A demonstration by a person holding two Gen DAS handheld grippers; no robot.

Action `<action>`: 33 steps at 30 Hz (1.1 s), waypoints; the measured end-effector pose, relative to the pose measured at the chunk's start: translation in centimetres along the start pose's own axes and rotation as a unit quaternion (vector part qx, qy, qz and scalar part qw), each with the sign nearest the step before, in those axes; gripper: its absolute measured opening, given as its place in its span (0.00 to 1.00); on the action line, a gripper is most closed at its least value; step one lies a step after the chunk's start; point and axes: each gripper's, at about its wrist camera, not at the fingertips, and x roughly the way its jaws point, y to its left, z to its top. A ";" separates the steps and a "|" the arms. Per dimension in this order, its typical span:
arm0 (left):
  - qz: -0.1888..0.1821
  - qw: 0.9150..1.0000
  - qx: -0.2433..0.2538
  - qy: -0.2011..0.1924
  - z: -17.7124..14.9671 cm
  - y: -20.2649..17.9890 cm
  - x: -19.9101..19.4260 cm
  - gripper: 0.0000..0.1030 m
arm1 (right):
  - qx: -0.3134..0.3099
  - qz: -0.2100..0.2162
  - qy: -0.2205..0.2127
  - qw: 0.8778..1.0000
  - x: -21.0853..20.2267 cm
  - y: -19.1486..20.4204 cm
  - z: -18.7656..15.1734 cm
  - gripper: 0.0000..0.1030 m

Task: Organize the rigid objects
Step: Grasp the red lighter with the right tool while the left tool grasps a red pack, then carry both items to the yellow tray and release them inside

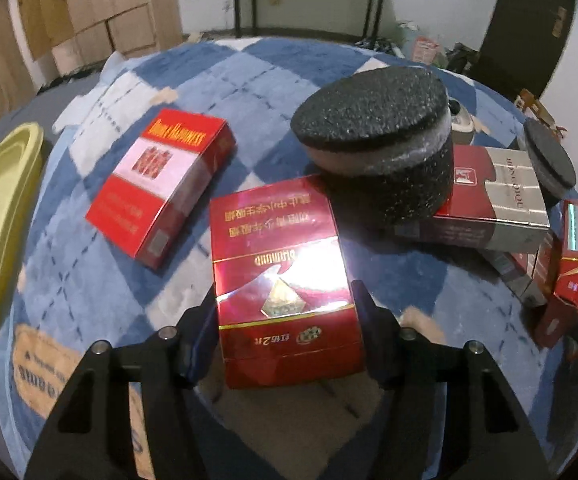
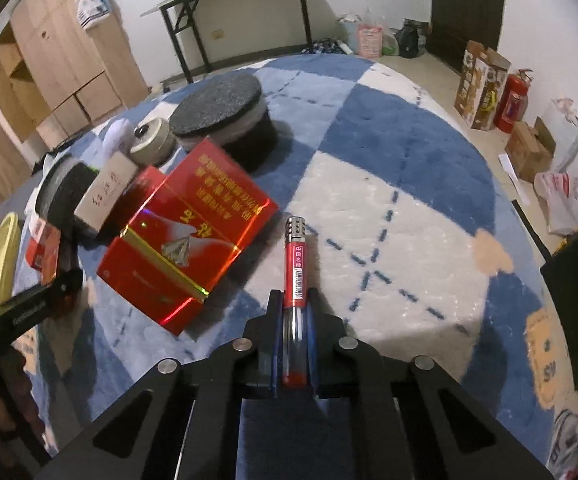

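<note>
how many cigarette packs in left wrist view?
4 clear: one in the left tool, Double Happiness pack left, maroon-silver pack behind the black puck, red pack right. More may hide beneath.
</note>
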 end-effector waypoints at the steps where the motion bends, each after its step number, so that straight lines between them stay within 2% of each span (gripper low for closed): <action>1: -0.004 1.000 0.000 0.000 0.1 0.1 -0.1 0.59 | -0.005 0.001 -0.001 1.000 0.0 0.1 -0.1 0.10; 3: -0.008 1.000 -0.014 0.002 0.6 0.6 -1.0 0.58 | -0.008 0.000 -0.004 1.000 -0.7 -0.1 0.0 0.10; 5: -0.005 1.000 -0.020 -0.018 1.1 1.1 -2.8 0.58 | -0.006 0.003 -0.025 1.000 -2.0 -0.3 0.2 0.10; 9: 0.005 0.998 0.020 -0.062 2.5 1.8 -6.8 0.58 | -0.018 0.010 -0.065 0.998 -4.9 0.2 0.6 0.10; 11: 0.011 0.997 0.028 -0.076 3.5 2.7 -8.4 0.58 | -0.035 0.020 -0.077 0.996 -6.1 1.4 0.4 0.10; 14: 0.026 0.994 0.010 -0.104 5.7 6.3 -11.2 0.58 | -0.072 0.051 -0.079 0.993 -8.1 4.4 0.5 0.10; 18: 0.044 0.992 -0.026 -0.113 7.7 12.5 -13.0 0.58 | -0.130 0.094 -0.096 0.982 -11.1 10.2 0.8 0.10; 19: 0.049 0.992 -0.034 -0.114 7.8 13.9 -13.3 0.58 | -0.141 0.116 -0.097 0.978 -11.7 12.7 1.0 0.10; 21: 0.057 0.991 -0.056 -0.109 8.0 17.3 -13.6 0.58 | -0.156 0.137 -0.095 0.974 -12.1 15.6 1.2 0.10; 24: 0.072 0.988 -0.085 -0.107 8.1 22.6 -13.4 0.58 | -0.194 0.178 -0.087 0.961 -12.3 22.4 1.2 0.10; 29: 0.094 0.985 -0.119 -0.085 7.5 30.7 -10.9 0.58 | -0.233 0.230 -0.045 0.944 -10.0 32.2 0.2 0.10; 33: 0.096 0.983 -0.138 -0.070 7.3 35.0 -8.5 0.58 | -0.243 0.263 -0.005 0.934 -6.9 37.9 -1.5 0.10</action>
